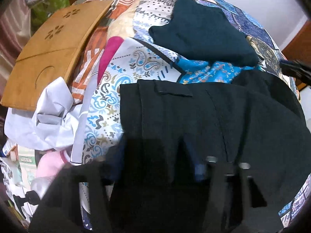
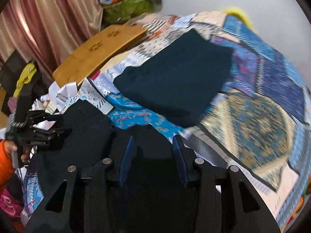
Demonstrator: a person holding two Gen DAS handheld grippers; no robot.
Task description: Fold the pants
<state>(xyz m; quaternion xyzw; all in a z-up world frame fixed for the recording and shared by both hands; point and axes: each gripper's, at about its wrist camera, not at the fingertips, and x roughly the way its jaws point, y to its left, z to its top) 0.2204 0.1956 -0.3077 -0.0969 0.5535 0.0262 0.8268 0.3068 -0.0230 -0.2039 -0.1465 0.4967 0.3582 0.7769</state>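
Note:
Black pants (image 1: 204, 120) lie on a patterned bedspread (image 1: 120, 81), waistband and pocket flap toward the far side. My left gripper (image 1: 153, 149) sits low over the pants' near edge; its dark fingers blend with the cloth, so I cannot tell how the jaws stand. In the right wrist view the pants (image 2: 87, 124) lie at lower left. My right gripper (image 2: 153, 141) is open, its blue pads (image 2: 127, 155) apart over the black cloth. The left gripper (image 2: 58, 125) shows at the far left, held by a hand in an orange sleeve.
A folded dark teal garment (image 1: 202, 31) lies further back on the bedspread (image 2: 258, 116); it also shows in the right wrist view (image 2: 175, 81). A wooden lap tray (image 1: 50, 52) and crumpled white cloth (image 1: 44, 116) sit at left. A pink curtain (image 2: 48, 19) hangs behind.

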